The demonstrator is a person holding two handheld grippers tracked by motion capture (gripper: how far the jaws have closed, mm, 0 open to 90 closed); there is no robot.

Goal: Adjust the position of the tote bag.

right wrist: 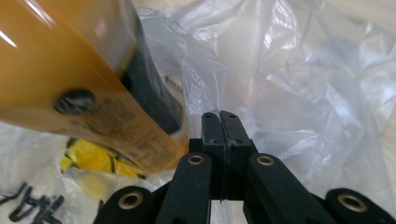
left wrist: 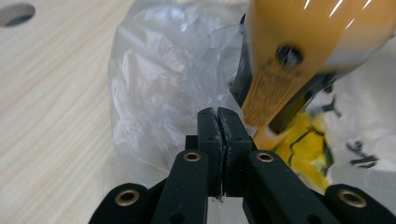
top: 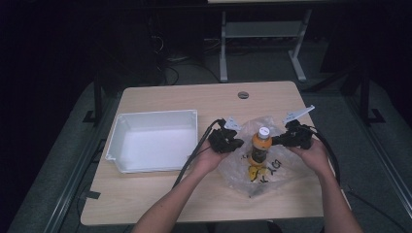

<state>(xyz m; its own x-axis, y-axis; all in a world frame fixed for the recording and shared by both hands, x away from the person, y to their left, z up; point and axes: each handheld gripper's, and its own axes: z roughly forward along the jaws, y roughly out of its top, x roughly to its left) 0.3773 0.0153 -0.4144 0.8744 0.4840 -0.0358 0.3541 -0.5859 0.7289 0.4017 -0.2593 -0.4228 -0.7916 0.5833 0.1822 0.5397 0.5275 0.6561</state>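
– Forearms low; L tool [left wrist: 219, 116] & R tool [right wrist: 221, 119] each clenched on bag [top: 272, 167] film, why?
– Prob. peeling it off bottle [top: 261, 145], upright mid-bench [top: 160, 194].

You can see black printed characters on the clear crumpled plastic bag [right wrist: 32, 205], but neither they nor the orange bottle's [left wrist: 317, 42] label print are legible.
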